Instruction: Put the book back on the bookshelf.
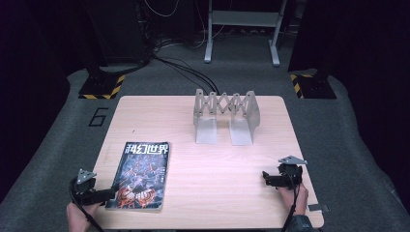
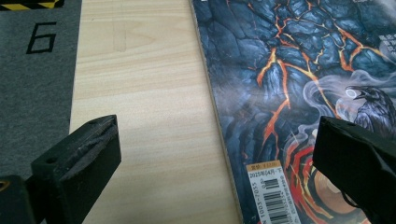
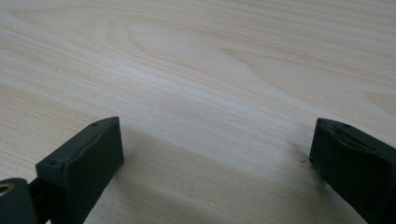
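A magazine (image 1: 142,174) with a dark cover of orange lava cracks lies flat at the front left of the wooden table (image 1: 217,159). My left gripper (image 1: 110,193) is at its near left corner and stands open. In the left gripper view (image 2: 217,144) one jaw hangs over bare wood and the other over the magazine's cover (image 2: 289,70), with the spine edge between them and no pad touching it. My right gripper (image 1: 265,178) is at the front right, open, and its own view (image 3: 217,144) has bare wood (image 3: 210,70) between the jaws.
A grey metal expanding book rack (image 1: 225,113) stands at the table's back middle. Grey floor matting marked "6" (image 1: 99,117) surrounds the table. Two stands with yellow-black striped bases (image 1: 101,89) (image 1: 314,87) sit behind it, with cables (image 1: 188,72) on the floor.
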